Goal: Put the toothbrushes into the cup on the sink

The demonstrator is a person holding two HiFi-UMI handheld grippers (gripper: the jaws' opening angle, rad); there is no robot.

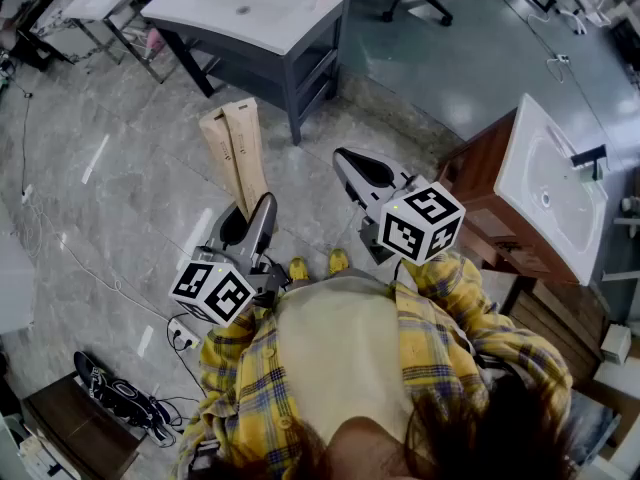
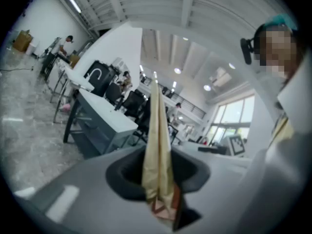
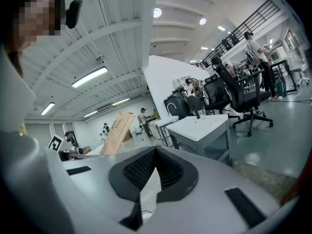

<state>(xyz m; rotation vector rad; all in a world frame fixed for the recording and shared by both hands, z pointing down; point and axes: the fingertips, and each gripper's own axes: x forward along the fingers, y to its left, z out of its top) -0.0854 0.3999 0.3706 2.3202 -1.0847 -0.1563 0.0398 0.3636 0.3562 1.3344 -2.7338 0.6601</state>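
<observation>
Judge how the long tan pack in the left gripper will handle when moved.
The tan pack looks like thin cardboard, so probably light. Clamped at one end by the left gripper, its long free end may sway or bend. The crumpled base suggests it crushes easily.

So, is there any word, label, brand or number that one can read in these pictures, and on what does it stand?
No readable text.
The white cube with black square markers on the left gripper and its twin on the right gripper carry only patterns, no letters.
Small things far back in both gripper views are too blurred to read.
</observation>
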